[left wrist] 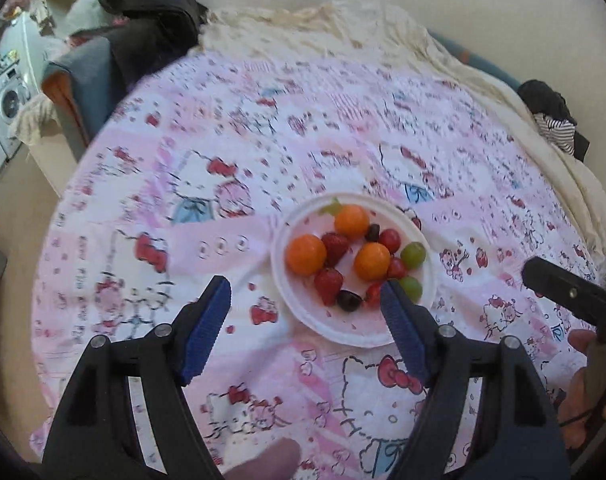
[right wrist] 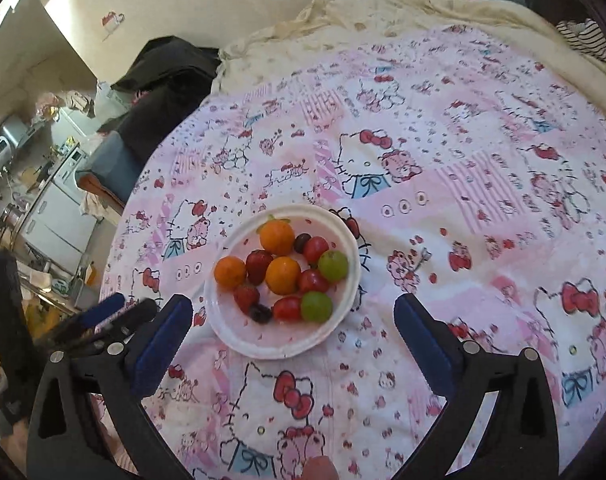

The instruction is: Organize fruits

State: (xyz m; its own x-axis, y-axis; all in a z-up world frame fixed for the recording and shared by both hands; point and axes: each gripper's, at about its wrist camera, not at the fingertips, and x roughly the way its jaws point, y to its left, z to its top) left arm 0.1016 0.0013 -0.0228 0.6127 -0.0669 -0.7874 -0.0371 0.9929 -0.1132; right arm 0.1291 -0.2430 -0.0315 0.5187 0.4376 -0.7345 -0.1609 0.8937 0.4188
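White plate (right wrist: pixel 239 332) of fruit sits on a bed covered with a pink cartoon-cat sheet (right wrist: pixel 463 208), about centre of the sheet, a bit toward the near edge. On the plate: three oranges (right wrist: pixel 277 237), strawberries (right wrist: pixel 259 266), red cherry tomatoes (right wrist: pixel 315 249), green grapes (right wrist: pixel 333 265) on the right side, and a dark grape (right wrist: pixel 260 313) at the near side. Fruits bunched together, touching; near rim of the plate bare.

Left gripper (left wrist: pixel 306 300) hovers over the sheet, fingers (left wrist: pixel 207 328) spread apart with nothing between them; its right fingertip overlaps the plate's (left wrist: pixel 343 332) near-right rim in view, contact hard to judge, probably above it. Left-wrist view is motion-blurred.

Right gripper (right wrist: pixel 293 314) also empty, fingers (right wrist: pixel 423 344) spread very wide, plate seen between the tips and just beyond them, not touching.

Cream blanket (right wrist: pixel 383 4) bunched at the far side of the bed, dark clothing (right wrist: pixel 167 68) heaped far left, striped cloth (right wrist: pixel 587 36) far right. Washing machine (left wrist: pixel 5 108) at far left of the left-wrist view.
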